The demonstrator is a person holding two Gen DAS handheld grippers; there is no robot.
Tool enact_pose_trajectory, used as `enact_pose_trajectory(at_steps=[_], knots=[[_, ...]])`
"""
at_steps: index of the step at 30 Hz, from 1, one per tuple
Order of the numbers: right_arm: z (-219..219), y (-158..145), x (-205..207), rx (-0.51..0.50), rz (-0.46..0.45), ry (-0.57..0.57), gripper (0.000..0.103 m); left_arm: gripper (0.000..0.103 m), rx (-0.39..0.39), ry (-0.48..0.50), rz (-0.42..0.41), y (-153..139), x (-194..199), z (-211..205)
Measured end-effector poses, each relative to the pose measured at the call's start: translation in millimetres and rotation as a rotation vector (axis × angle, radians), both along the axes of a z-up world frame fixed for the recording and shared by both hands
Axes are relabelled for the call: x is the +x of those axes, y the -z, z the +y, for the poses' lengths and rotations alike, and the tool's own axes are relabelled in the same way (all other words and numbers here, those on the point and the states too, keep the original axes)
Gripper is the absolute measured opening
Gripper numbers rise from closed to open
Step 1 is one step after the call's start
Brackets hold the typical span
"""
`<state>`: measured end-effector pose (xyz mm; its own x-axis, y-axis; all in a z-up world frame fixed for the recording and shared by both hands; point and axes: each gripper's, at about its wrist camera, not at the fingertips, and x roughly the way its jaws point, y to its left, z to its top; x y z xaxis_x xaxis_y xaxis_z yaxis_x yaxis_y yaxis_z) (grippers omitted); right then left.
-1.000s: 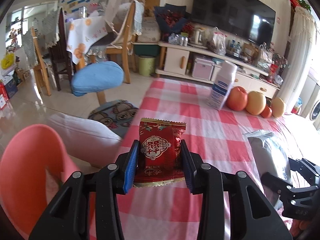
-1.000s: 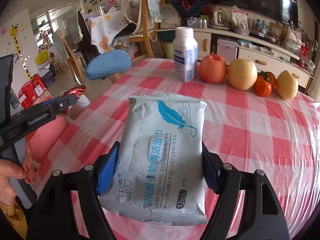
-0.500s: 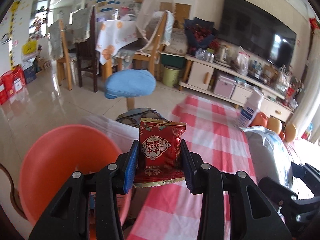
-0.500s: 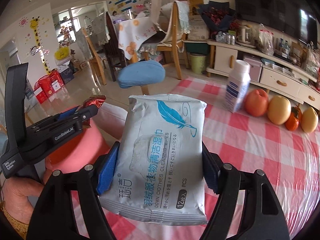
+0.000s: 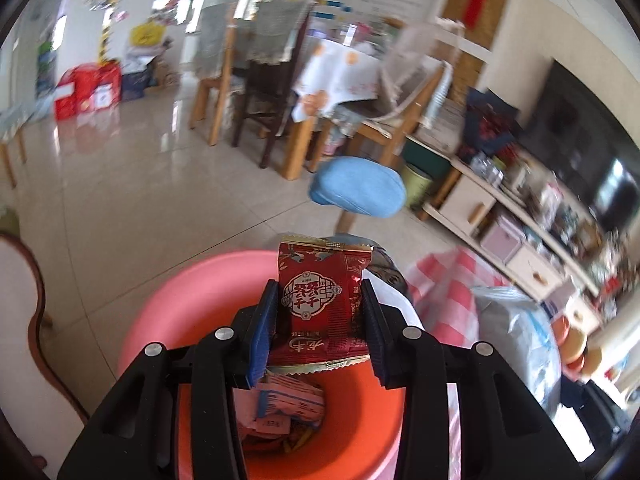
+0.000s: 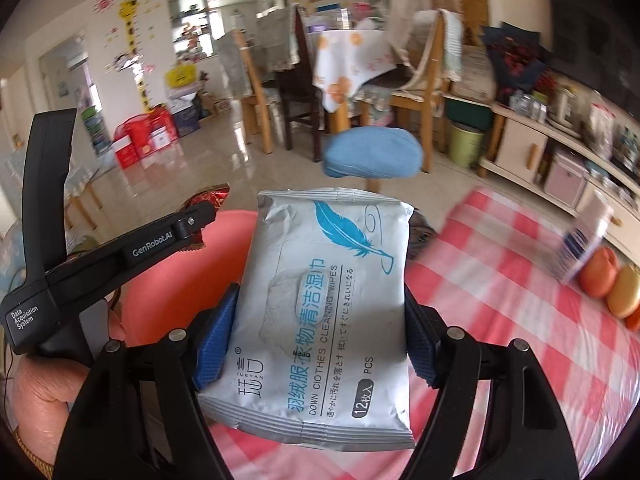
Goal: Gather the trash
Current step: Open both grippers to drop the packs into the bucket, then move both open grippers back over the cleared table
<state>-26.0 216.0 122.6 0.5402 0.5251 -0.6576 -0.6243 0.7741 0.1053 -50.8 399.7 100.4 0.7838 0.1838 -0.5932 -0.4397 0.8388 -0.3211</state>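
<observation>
Clamping a red snack packet (image 5: 320, 300), left tongs (image 5: 320, 320) hide bin (image 5: 192, 292) litter; right tongs (image 6: 316, 344) grip wipes pack (image 6: 320, 308).

1. The table (image 6: 500, 280) below my right claw wears a red-and-white checked cloth; only its near corner shows in my left-claw view.
2. Far right on the cloth: a white-and-blue bottle (image 6: 580, 248), blurred, standing beside a row of round fruit (image 6: 600, 272), reddish then yellow, just beside each other.
3. The pale glossy tiled floor (image 5: 160, 200) spreads beyond the table's edge.
4. On the floor, hard against the table corner: an orange-pink bin (image 5: 200, 300), paper scraps and wrappers lying in its bottom.
5. Farther out on the floor: a stool with a blue cushion (image 6: 372, 158), wooden chairs (image 5: 248, 80), a green bin (image 6: 466, 142) by the low cabinet, red boxes (image 6: 140, 140) by the far wall.
</observation>
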Motion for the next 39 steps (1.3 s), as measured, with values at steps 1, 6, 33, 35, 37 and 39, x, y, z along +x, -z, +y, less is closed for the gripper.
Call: enact_pose_trajectory(at_steps=[1, 6, 33, 35, 37, 39], knots=[[7.2, 1.2, -0.6, 0.0, 0.002, -0.013, 0.075, 0.042, -0.014, -0.018, -0.004, 0.6, -2.3, 7.1], [47.9, 14.3, -0.4, -0.016, 0.024, -0.105, 0.076, 0.043, -0.037, -0.067, -0.003, 4.5, -7.5, 28.1], [-113.4, 4.6, -30.0, -0.049, -0.137, 0.309, 0.088, 0.096, 0.222, 0.121, -0.053, -25.4, 9.8, -74.6], [-128.4, 2.1, -34.8, -0.054, -0.154, 0.337, 0.092, 0.096, 0.241, 0.175, -0.062, -26.0, 12.0, -93.2], [-140.2, 0.4, -37.8, -0.062, -0.163, 0.358, 0.092, 0.096, 0.266, 0.213, -0.066, -26.2, 12.6, -110.1], [-153.0, -1.6, -43.7, -0.067, -0.176, 0.38, 0.092, 0.096, 0.291, 0.261, -0.072, -26.6, 13.1, -128.8]])
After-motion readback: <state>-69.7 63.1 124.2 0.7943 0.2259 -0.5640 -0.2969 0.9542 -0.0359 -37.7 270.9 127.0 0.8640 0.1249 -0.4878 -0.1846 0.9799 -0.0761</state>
